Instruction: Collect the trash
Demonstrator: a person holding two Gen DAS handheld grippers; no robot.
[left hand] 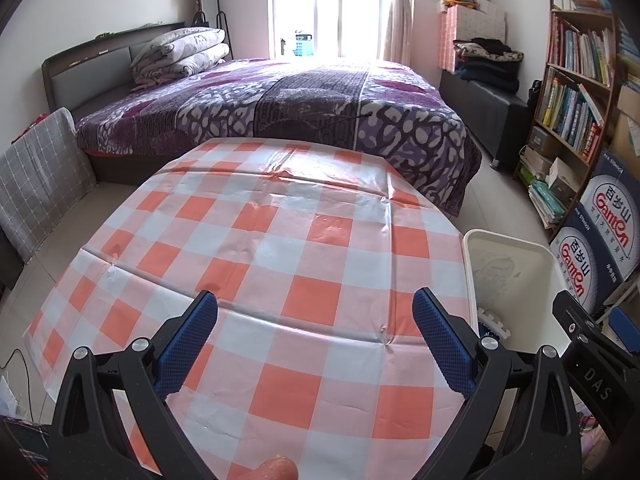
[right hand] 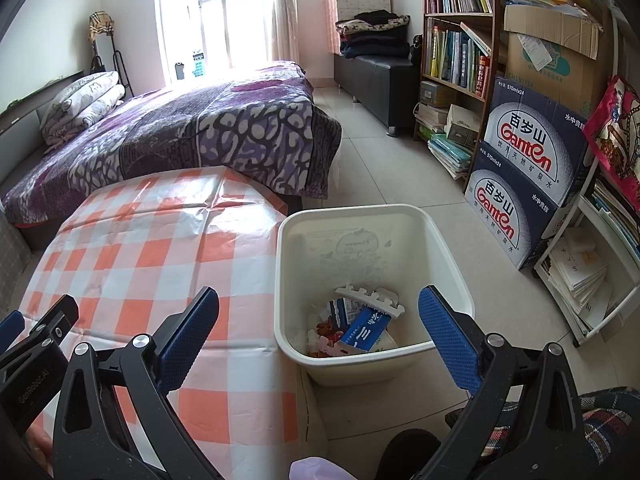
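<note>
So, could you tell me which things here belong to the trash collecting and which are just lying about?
Part of the job:
- white bin
- blue carton and scraps inside it
- left gripper, open
- right gripper, open

Just lying about:
- checked tablecloth
- bed
- bookshelf
- water boxes

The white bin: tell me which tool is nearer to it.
Right. The right tool hangs open just above the bin; the left tool is open over the checked table beside it.
</note>
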